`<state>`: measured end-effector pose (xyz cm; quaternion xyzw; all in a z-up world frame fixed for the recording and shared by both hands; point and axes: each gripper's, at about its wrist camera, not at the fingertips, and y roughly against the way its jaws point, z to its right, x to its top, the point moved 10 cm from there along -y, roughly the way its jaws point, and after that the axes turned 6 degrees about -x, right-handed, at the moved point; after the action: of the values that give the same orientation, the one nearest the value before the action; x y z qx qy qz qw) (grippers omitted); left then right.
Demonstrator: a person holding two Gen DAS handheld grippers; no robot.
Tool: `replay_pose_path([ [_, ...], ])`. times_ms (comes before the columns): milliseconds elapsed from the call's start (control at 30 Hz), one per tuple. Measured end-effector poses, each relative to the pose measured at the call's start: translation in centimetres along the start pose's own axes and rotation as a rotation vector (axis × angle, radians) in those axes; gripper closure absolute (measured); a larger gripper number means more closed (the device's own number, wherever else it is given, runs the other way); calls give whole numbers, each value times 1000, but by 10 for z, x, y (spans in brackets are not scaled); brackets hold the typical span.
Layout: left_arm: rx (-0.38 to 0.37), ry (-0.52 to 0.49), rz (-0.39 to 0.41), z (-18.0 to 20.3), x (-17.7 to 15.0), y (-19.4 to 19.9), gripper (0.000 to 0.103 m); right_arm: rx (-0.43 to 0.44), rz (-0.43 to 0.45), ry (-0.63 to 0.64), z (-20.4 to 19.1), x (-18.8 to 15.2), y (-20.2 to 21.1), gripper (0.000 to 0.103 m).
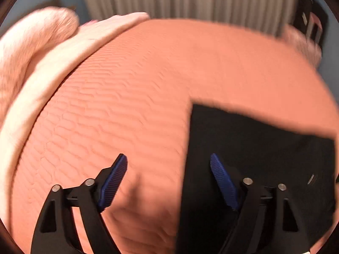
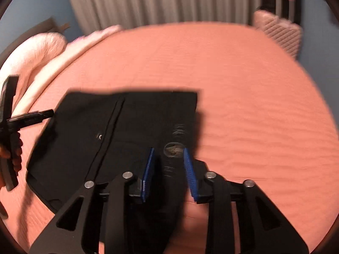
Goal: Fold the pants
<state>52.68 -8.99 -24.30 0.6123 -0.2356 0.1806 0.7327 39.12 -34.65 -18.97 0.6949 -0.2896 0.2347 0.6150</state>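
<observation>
Black pants (image 2: 89, 139) lie folded flat on the orange bedspread (image 2: 243, 97). My right gripper (image 2: 168, 150) hovers over their right edge. Its blue pads stand a little apart on either side of a round emblem (image 2: 172, 149) on the cloth, without pressing it. In the left wrist view the pants (image 1: 254, 148) fill the lower right. My left gripper (image 1: 167, 158) is wide open across their left edge, one pad over cloth and the other over the bedspread (image 1: 127, 84), with nothing gripped. A hand (image 2: 14, 154) holds that gripper at the pants' left side.
A pale pink blanket and pillow (image 2: 38, 50) are heaped along the bed's left side. A grey pleated curtain (image 2: 161, 0) hangs behind the bed. A pink ribbed suitcase (image 2: 279, 33) stands at the far right corner. Orange bedspread stretches right of the pants.
</observation>
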Motion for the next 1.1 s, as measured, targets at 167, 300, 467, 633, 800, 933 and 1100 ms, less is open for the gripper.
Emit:
replay_pose_path([
  [167, -71, -79, -109, 64, 38, -35, 21, 201, -119, -51, -77, 38, -62, 76],
  [300, 136, -155, -226, 44, 22, -91, 5, 139, -167, -193, -23, 18, -101, 102],
  [467, 40, 67, -126, -18, 37, -59, 9, 25, -58, -358, 68, 3, -42, 96],
  [633, -149, -35, 19, -11, -5, 35, 7, 177, -182, -357, 55, -63, -6, 80],
  [800, -304, 114, -138, -29, -95, 50, 7, 257, -130, -361, 21, -103, 4, 21],
  [933, -280, 54, -127, -19, -146, 58, 7, 368, -149, -402, -14, -105, 0, 20],
  [1100, -335, 17, -177, 18, -135, 31, 9, 193, -147, -294, -40, -93, -28, 21],
])
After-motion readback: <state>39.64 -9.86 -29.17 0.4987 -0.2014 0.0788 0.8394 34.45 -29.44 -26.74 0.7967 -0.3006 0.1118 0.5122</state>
